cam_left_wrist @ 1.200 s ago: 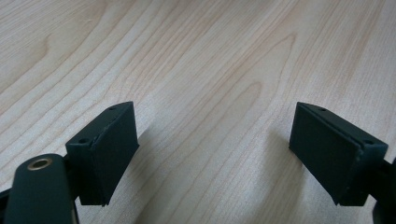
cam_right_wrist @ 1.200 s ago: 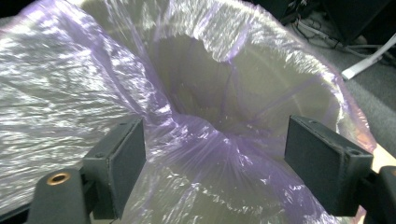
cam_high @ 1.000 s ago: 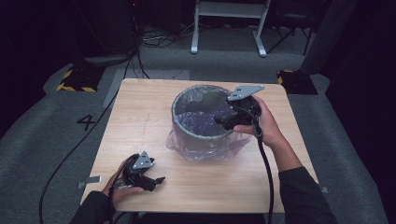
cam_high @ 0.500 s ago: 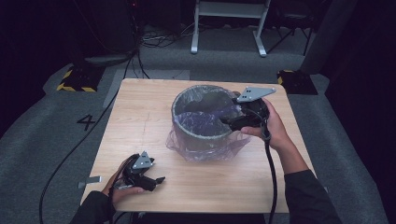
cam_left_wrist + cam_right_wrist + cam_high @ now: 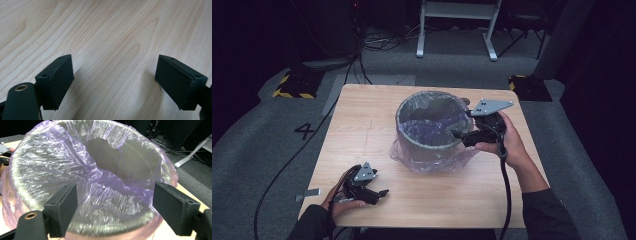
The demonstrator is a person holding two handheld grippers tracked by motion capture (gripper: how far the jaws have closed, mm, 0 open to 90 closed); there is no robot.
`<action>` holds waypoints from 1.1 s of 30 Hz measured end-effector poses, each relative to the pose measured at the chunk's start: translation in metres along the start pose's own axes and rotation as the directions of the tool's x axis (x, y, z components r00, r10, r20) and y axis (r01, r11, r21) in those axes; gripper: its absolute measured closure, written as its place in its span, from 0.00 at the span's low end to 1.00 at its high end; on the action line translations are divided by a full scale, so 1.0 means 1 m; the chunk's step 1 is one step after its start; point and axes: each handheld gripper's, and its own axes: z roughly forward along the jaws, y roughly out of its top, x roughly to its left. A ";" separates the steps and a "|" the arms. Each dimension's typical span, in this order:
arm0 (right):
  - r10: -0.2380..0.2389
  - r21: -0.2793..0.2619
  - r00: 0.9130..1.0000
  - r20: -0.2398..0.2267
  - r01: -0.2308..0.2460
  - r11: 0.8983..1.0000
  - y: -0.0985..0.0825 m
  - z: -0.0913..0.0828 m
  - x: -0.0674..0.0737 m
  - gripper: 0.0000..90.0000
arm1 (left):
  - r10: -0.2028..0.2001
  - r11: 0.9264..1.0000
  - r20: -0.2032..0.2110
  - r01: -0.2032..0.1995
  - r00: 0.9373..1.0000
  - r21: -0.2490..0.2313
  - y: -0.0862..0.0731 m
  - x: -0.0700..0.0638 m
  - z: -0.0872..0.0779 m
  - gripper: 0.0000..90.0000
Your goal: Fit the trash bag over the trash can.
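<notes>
Grey bin point(image 5: 430, 131), purple bag liner point(image 5: 105, 185) inside, right claw point(image 5: 458, 135) wide at rim, left claw point(image 5: 384, 192) wide.

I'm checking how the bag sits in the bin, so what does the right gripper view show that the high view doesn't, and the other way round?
Right gripper view alone: up close, the purple bag sags crumpled into the bin, leaving a dark gap at the far inner wall. High view alone: the wooden table, the left gripper resting near its front edge, and bag plastic bunched around the bin's foot. Both: the grey bin lined with the purple bag, and the right gripper, jaws open, at its rim.
</notes>
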 end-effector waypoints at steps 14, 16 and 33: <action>-0.003 -0.014 1.000 0.004 0.003 1.000 -0.013 -0.010 0.002 0.23 | 0.000 1.000 0.000 0.000 1.000 0.000 0.000 0.000 0.000 0.17; -0.004 -0.020 1.000 0.006 0.004 1.000 -0.014 -0.013 0.003 0.23 | 0.000 1.000 0.000 0.000 1.000 0.000 0.000 0.000 0.000 0.17; -0.026 -0.004 1.000 -0.008 0.026 1.000 -0.026 -0.023 0.008 0.22 | 0.000 1.000 0.000 0.000 1.000 0.000 0.000 0.000 0.000 0.17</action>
